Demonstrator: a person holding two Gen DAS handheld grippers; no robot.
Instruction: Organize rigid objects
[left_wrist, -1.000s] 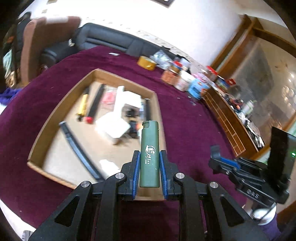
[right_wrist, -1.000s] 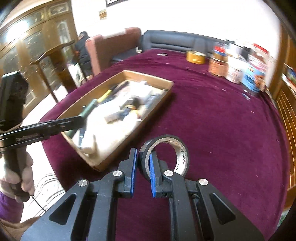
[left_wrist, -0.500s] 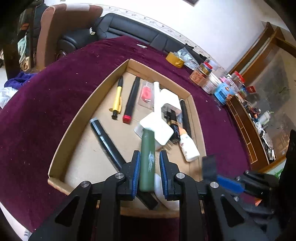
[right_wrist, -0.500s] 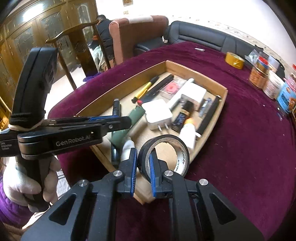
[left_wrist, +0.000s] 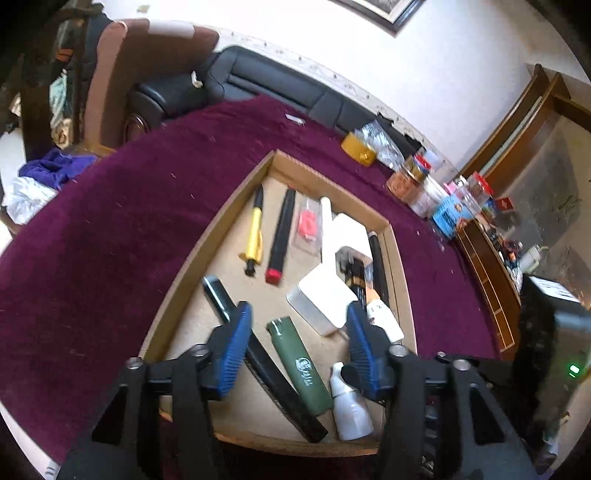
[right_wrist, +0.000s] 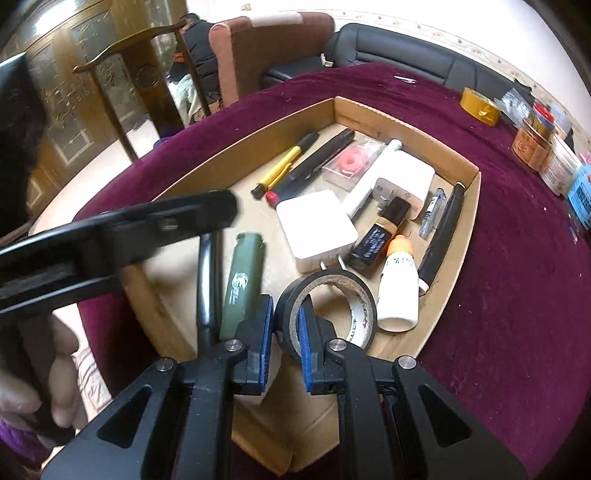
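- Lighter (left_wrist: 297, 363) lies flat in cardboard tray (left_wrist: 218, 236), free between the wide-spread left gripper (left_wrist: 295, 350).
- Right gripper (right_wrist: 286, 325) pinches black tape roll (right_wrist: 328, 308); lower it toward tray's bare 6 o'clock patch, avoiding white bottle (right_wrist: 399, 288).

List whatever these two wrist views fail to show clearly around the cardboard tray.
- Left wrist view: the right gripper is cut off by the frame edge, so its fingers and load are hidden.
- Right wrist view: the left gripper is motion-blurred; its jaw gap is unreadable there.
- Right wrist view: the black tape roll hides the tray floor behind it.
- Both views: print on the green lighter is too small to read.
- Left wrist view: far jars are blurred.
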